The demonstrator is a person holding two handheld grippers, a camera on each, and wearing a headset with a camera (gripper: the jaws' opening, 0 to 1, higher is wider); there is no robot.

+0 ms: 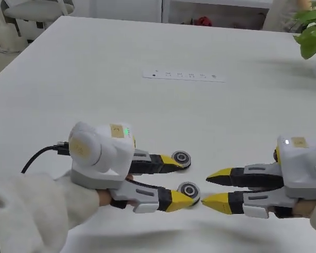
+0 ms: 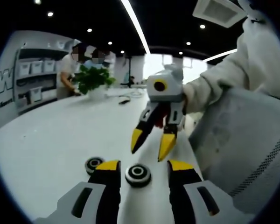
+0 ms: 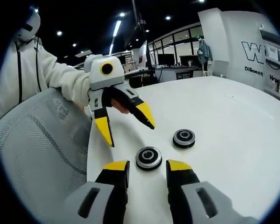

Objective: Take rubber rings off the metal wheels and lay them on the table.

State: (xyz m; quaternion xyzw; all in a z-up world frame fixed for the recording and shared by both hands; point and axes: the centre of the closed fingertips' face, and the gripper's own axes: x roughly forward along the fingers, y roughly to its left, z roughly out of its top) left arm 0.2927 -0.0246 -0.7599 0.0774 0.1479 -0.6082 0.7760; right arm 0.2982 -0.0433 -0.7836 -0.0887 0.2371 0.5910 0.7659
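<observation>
Desk (image 1: 121, 47), white and wide, under it all. Far back on it, a power strip (image 1: 183, 75), and a green plant (image 1: 312, 31) by the far corner.

Nearer, the left gripper (image 1: 190, 182) on one side and the right gripper (image 1: 205, 189) on the other, tip to tip, close but not touching. Fingers (image 1: 176, 200) of both spread about halfway wide, holding nothing.

Between the two sets of tips, the near wheel (image 1: 189, 190), lying flat on the desk. Round, so no long side to line up with. Sitting between the left fingers in the left gripper view, and just ahead of the right tips in the right gripper view. So the left one a bit closer.

Far wheel (image 1: 181, 157) just beside the outer side of the farther left finger, apart from the near wheel.

Dark rubber rings (image 1: 180, 190) still around both wheels, none lying loose on the desk.

Likely next: pinch the near wheel with one gripper to hold it down, then peel its ring off with the other. Small and smooth, so probably easy to slip.
</observation>
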